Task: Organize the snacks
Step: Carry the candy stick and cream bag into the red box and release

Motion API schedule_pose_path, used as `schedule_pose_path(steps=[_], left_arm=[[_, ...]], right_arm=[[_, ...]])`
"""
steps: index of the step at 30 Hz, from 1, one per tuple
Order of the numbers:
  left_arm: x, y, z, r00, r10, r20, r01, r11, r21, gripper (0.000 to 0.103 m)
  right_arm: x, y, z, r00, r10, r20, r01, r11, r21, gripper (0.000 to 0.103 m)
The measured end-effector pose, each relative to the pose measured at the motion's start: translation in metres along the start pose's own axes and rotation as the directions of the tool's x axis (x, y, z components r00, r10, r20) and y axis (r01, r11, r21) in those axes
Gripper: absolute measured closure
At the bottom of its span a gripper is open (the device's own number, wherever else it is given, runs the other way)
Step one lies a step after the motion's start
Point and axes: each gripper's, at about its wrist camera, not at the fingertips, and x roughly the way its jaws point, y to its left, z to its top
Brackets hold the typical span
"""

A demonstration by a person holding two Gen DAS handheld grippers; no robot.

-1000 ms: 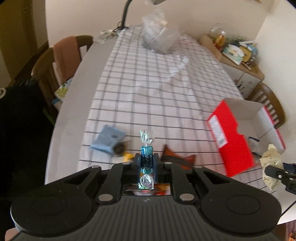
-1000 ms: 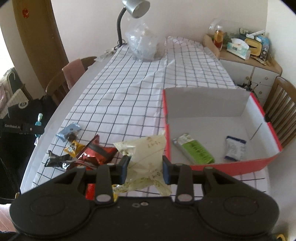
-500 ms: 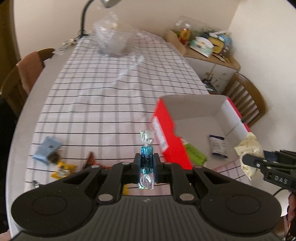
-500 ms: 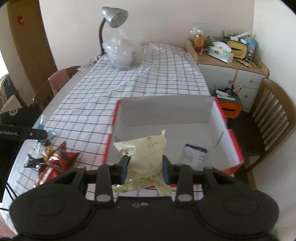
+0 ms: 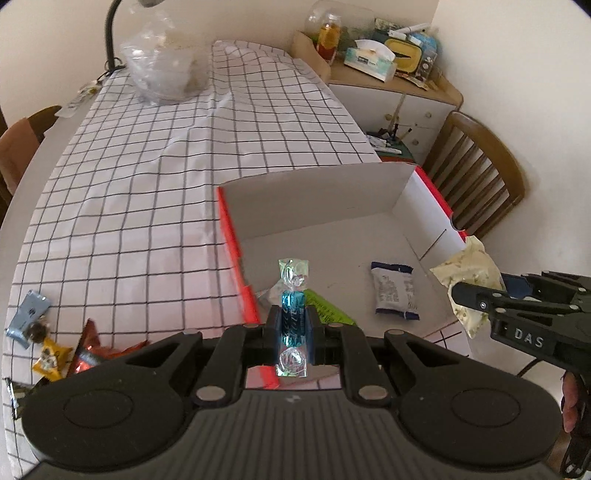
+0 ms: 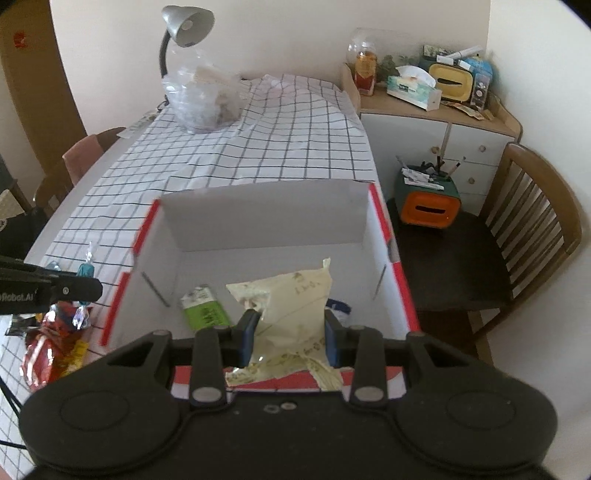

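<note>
My left gripper [image 5: 293,323] is shut on a blue twist-wrapped candy [image 5: 292,314] and holds it over the near left corner of the red cardboard box [image 5: 229,236]. My right gripper [image 6: 290,332] is shut on a pale yellow snack packet [image 6: 295,302] above the box's near edge [image 6: 399,266]. It shows at the right in the left wrist view [image 5: 469,273]. In the box lie a green packet [image 6: 203,310] and a white and blue packet [image 5: 393,293]. The left gripper with the candy [image 6: 84,271] shows at the left of the right wrist view.
Loose snacks lie left of the box on the checked tablecloth: a red bag [image 5: 90,356], a yellow one [image 5: 50,360], a light blue one [image 5: 27,314]. A clear plastic bag [image 6: 203,99] and lamp [image 6: 184,26] stand at the far end. Wooden chair [image 6: 528,229] at right.
Both grippers have swung right, away from the loose snacks, and now hold their snacks over the red box.
</note>
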Motion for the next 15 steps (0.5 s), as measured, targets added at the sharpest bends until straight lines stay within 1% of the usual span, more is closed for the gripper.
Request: schedule_pose_path(steps=[9,15], left_arm=[[0.043,-0.023,0.027,0.998,0.024,-0.062,-0.024,1.000,0.002,0.091],[0.077,-0.035,0.036,0.989,0.053,-0.136,-0.050,0.998,0.027,0.091]], right_arm=[[0.040,-0.022,0.016,0.998,0.008,-0.056,-0.010,1.000,-0.022,0.067],[0.072,-0.022,0.016,0.993,0.016,-0.120,-0.020,0.999,-0.030,0.067]])
